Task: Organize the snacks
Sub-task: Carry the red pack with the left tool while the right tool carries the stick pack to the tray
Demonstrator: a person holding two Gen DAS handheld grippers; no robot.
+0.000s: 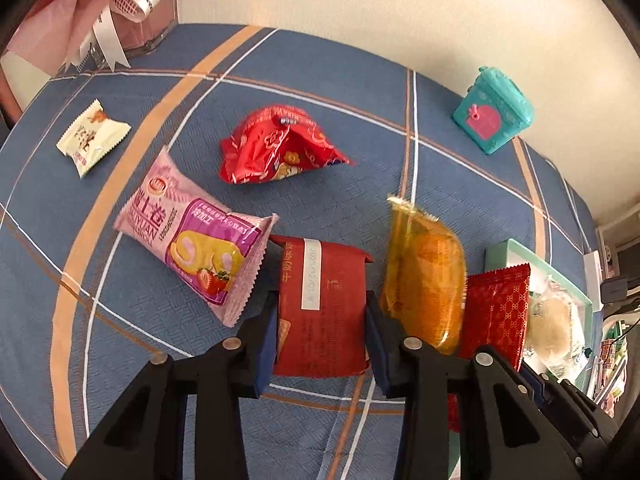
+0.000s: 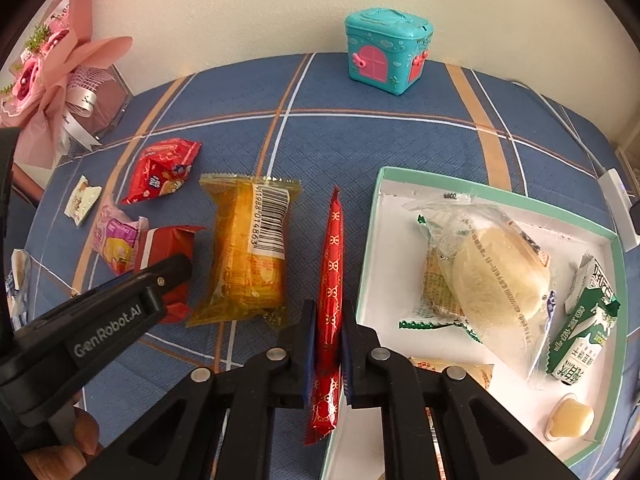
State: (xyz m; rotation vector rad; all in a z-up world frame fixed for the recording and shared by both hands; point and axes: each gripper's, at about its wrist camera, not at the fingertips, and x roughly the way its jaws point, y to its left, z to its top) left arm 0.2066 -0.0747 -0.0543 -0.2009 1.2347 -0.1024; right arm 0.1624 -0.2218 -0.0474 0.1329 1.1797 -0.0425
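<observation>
My left gripper is shut on a dark red snack packet, its blue pads pressing both sides just above the blue checked tablecloth. From the right wrist view that packet shows beyond the left gripper's black finger. My right gripper is shut on a thin red packet with a gold pattern, held edge-on beside the mint-rimmed white box. A yellow cake packet lies between the two grippers. A pink roll-cake packet, a bright red packet and a small white candy lie further left.
The box holds a wrapped pale bun, a green milk-snack packet, a jelly cup and other packets. A teal toy house stands at the table's back edge by the wall. A pink bouquet fills the back left corner.
</observation>
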